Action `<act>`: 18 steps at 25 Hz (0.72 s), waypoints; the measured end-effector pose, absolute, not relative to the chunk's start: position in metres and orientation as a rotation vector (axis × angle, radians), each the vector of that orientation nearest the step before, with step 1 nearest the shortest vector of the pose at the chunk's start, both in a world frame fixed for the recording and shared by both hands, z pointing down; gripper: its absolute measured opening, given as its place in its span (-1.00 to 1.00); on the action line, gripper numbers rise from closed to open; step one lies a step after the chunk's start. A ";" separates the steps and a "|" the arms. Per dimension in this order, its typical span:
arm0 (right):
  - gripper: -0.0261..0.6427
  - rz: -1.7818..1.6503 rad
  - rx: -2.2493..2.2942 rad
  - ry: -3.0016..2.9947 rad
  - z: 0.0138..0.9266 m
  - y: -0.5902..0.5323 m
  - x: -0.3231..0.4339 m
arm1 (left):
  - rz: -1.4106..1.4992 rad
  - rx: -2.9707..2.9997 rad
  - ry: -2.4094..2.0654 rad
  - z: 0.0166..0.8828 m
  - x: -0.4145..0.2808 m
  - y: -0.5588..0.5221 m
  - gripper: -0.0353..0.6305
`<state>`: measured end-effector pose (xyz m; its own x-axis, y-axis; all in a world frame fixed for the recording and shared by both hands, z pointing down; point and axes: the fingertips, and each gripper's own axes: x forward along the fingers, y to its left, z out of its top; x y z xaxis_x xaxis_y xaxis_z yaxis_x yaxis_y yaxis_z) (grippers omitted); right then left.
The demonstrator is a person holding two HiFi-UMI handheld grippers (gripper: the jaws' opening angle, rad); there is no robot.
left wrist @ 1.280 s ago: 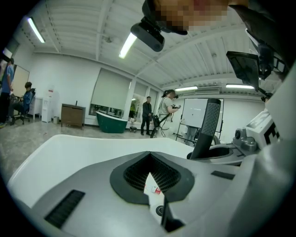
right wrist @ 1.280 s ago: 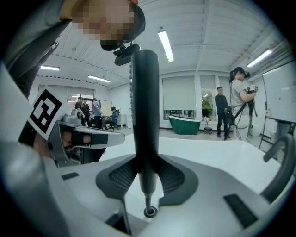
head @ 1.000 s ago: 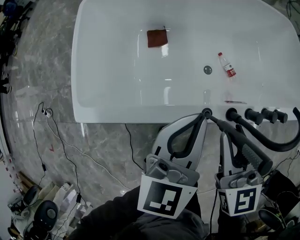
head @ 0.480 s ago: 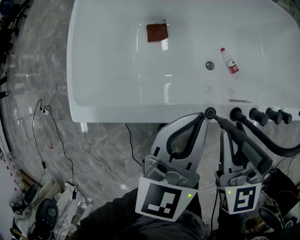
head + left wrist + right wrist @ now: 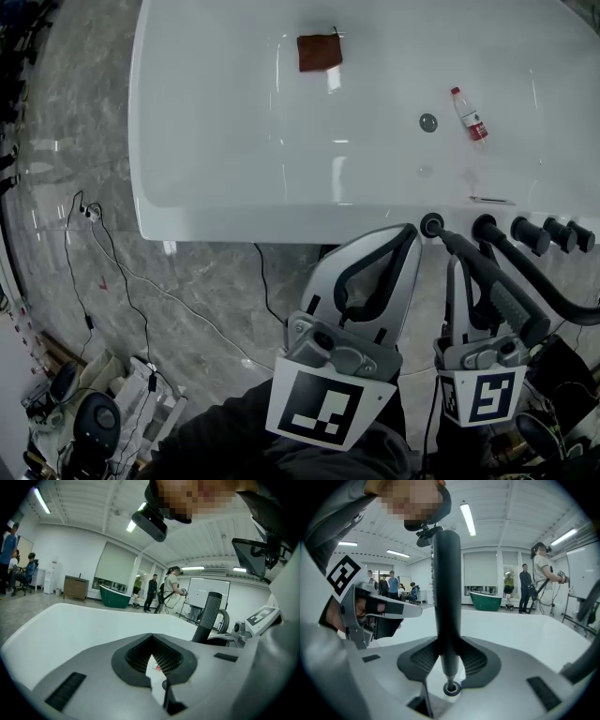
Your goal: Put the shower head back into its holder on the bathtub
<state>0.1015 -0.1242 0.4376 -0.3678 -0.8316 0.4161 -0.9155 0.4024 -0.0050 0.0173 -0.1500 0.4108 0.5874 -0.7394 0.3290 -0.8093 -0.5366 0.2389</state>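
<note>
The black shower head handle (image 5: 446, 597) stands upright between the pads of my right gripper (image 5: 449, 663), which is shut on it. Its narrow lower end reaches the round holder (image 5: 451, 687) on the rim of the white bathtub (image 5: 234, 206); how deep it sits I cannot tell. In the head view the handle (image 5: 502, 300) slants from the holder (image 5: 431, 225) back through my right gripper (image 5: 467, 281). My left gripper (image 5: 405, 239) is shut on nothing, its tips just left of the holder. In the left gripper view, that gripper (image 5: 157, 677) looks over the tub, with the handle (image 5: 208, 616) to its right.
Black tap knobs (image 5: 530, 234) line the rim right of the holder, and the black hose (image 5: 562, 300) curves off to the right. Inside the tub lie a brown cloth (image 5: 319, 52), a drain (image 5: 427, 122) and a small bottle (image 5: 469, 114). Cables (image 5: 122, 281) trail over the marble floor.
Both grippers have sunk a little together. The right one keeps its hold on the shower head, whose lower end stays at the holder.
</note>
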 end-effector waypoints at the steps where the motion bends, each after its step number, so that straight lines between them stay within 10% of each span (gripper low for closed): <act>1: -0.50 0.337 1.512 -2.314 0.440 -0.124 0.101 | 0.268 2.453 -1.252 0.413 0.016 -0.150 -0.88; 18: -0.50 0.373 1.479 -2.284 0.469 -0.121 0.104 | 0.304 2.433 -1.244 0.429 0.018 -0.145 -0.88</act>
<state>0.1039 -0.1212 0.4688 -0.3654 -0.8090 0.4604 -0.9134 0.4070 -0.0098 0.0177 -0.1450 0.4286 0.5827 -0.7279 0.3615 -0.8126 -0.5303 0.2420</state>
